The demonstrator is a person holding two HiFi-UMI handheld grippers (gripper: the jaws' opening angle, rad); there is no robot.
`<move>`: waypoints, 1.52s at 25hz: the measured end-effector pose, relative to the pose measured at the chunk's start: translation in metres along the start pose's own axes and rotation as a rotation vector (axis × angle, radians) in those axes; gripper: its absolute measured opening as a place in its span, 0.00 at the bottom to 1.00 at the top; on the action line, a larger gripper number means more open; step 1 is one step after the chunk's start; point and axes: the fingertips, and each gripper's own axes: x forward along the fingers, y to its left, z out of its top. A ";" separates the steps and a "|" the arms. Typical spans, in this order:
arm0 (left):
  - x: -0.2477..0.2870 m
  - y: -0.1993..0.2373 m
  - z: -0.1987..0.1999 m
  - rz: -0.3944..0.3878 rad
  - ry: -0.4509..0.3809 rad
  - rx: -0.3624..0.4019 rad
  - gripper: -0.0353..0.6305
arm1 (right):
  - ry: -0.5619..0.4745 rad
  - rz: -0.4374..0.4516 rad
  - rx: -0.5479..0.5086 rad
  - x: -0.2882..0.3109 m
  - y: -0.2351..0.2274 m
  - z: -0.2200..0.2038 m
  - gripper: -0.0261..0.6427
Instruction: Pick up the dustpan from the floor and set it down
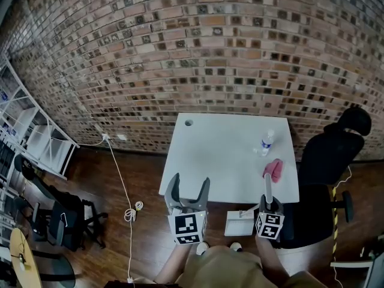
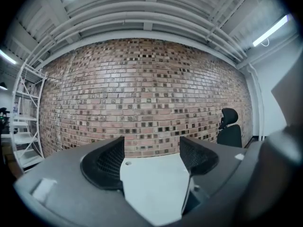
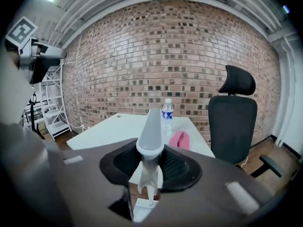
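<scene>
Head view, item 1: dustpan [image 1: 240,224], white pan with a pale grey handle. It hangs off the surface [image 1: 222,155], just outside the near edge by the near right corner, over the wooden floor [image 1: 144,179]. The handle points up and the pan is lowest. Whether the pan touches the floor cannot be told.

Item 2: right gripper [image 1: 269,206]. In the right gripper view its jaws are closed on the dustpan handle from both sides. The grey grip stands up past them and the pan shows below.

Item 3: left gripper [image 1: 189,186], at the near edge toward the near left corner. In the left gripper view its jaws stand apart with nothing between them, only the bare white top beyond.

Item 4: water bottle [image 1: 267,141], upright, close to the right edge and about midway along it.

Item 5: pink cloth [image 1: 273,170], bunched, by the right edge, between the bottle and the near right corner.

Item 6: round hole [image 1: 189,123] near the far left corner.

Item 7: black office chair [image 1: 330,155], on the floor just beyond the right edge.

Item 8: white cable [image 1: 123,191] trailing over the floor left of the surface.

Item 9: white shelving [image 1: 36,137] at far left.

Item 10: brick wall [image 1: 192,53] behind the far edge.
</scene>
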 end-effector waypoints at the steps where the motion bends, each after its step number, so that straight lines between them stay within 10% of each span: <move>1: 0.000 0.000 0.000 0.000 0.000 0.001 0.57 | 0.017 0.000 -0.001 0.004 0.000 -0.007 0.21; 21: -0.002 0.008 -0.006 0.031 0.022 0.008 0.57 | 0.248 0.023 0.004 0.059 0.006 -0.126 0.21; 38: 0.003 0.006 -0.013 0.031 0.037 -0.002 0.57 | 0.257 0.136 -0.032 0.093 0.016 -0.126 0.22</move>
